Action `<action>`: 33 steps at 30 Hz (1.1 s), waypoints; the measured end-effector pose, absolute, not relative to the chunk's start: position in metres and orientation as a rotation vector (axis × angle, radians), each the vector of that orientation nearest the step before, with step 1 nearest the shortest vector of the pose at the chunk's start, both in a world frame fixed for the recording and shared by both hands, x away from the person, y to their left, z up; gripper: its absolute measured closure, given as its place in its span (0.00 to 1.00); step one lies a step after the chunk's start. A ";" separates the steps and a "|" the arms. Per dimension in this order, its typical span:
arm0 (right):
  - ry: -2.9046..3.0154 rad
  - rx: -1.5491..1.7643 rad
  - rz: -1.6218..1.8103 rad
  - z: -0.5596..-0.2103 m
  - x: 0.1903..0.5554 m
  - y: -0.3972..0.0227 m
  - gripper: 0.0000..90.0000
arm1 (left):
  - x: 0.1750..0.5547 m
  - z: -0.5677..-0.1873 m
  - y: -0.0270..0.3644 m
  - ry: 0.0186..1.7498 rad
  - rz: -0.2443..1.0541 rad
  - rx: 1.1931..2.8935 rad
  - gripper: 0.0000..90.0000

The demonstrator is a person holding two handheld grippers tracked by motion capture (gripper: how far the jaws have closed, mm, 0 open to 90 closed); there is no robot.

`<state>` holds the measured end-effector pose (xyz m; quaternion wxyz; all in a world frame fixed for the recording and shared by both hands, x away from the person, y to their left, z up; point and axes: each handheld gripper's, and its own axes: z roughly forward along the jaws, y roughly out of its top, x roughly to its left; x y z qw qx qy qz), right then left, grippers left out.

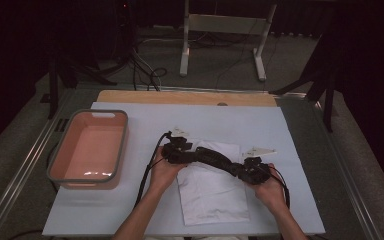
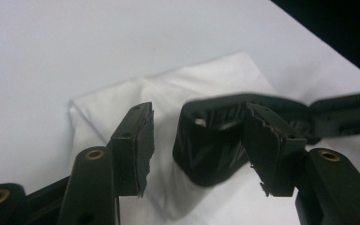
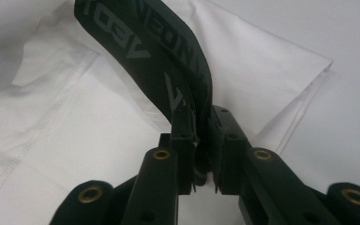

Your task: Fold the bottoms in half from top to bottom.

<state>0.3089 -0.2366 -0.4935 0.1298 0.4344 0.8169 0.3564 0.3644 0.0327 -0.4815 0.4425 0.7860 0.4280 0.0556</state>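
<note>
A black elastic band (image 1: 215, 159) with grey lettering stretches between my two grippers, just above a folded white garment (image 1: 212, 192). My left gripper (image 1: 191, 152) stands open around the band's looped end (image 2: 211, 145). That end lies against the right-hand pad (image 2: 269, 150), with a clear gap to the other pad (image 2: 133, 145). My right gripper (image 1: 243, 169) is shut on the band's other end (image 3: 168, 51), the strap pinched between its pads. In the right gripper view (image 3: 201, 117) the garment (image 3: 75, 136) lies below, its stitched hem showing. The garment's corner (image 2: 159, 93) shows behind the left gripper (image 2: 199, 117).
A pink basin with a grey rim (image 1: 122, 145) sits at the left of the pale mat (image 1: 130, 210), with nothing in it. A wooden board (image 1: 180, 97) borders the mat's far edge. Beyond the table, a metal stand (image 1: 220, 30) and cables are on the floor.
</note>
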 end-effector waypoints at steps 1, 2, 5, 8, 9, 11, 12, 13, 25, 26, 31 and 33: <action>2.374 1.261 1.036 -0.493 0.308 -0.236 0.89 | 0.366 -0.480 0.032 1.066 0.142 1.944 0.49; 2.376 1.260 1.032 -0.493 0.308 -0.236 0.89 | 0.367 -0.479 0.031 1.066 0.144 1.942 0.49; 2.379 1.250 1.031 -0.493 0.307 -0.236 0.89 | 0.371 -0.478 0.029 1.081 0.145 1.924 0.50; 2.382 1.237 1.035 -0.493 0.305 -0.236 0.89 | 0.373 -0.480 0.027 1.091 0.145 1.950 0.57; 2.382 1.236 1.037 -0.493 0.304 -0.236 0.89 | 0.373 -0.482 0.026 1.091 0.142 1.963 0.59; 2.384 1.228 1.039 -0.492 0.303 -0.236 0.88 | 0.370 -0.484 0.026 1.072 0.132 1.994 0.64; 2.384 1.233 1.040 -0.492 0.303 -0.236 0.88 | 0.368 -0.485 0.026 1.064 0.125 2.000 0.65; 2.388 1.221 1.043 -0.492 0.303 -0.237 0.88 | 0.366 -0.486 0.026 1.057 0.120 2.006 0.66; 2.388 1.215 1.015 -0.494 0.300 -0.238 0.78 | 0.346 -0.492 0.033 1.005 0.081 2.041 0.70; 2.385 1.210 0.999 -0.494 0.300 -0.239 0.78 | 0.346 -0.493 0.033 1.001 0.077 2.043 0.70; 2.382 1.216 0.984 -0.496 0.300 -0.239 0.74 | 0.341 -0.496 0.036 0.991 0.069 2.064 0.73; 2.389 1.202 0.980 -0.496 0.299 -0.238 0.74 | 0.339 -0.497 0.037 0.990 0.070 2.077 0.74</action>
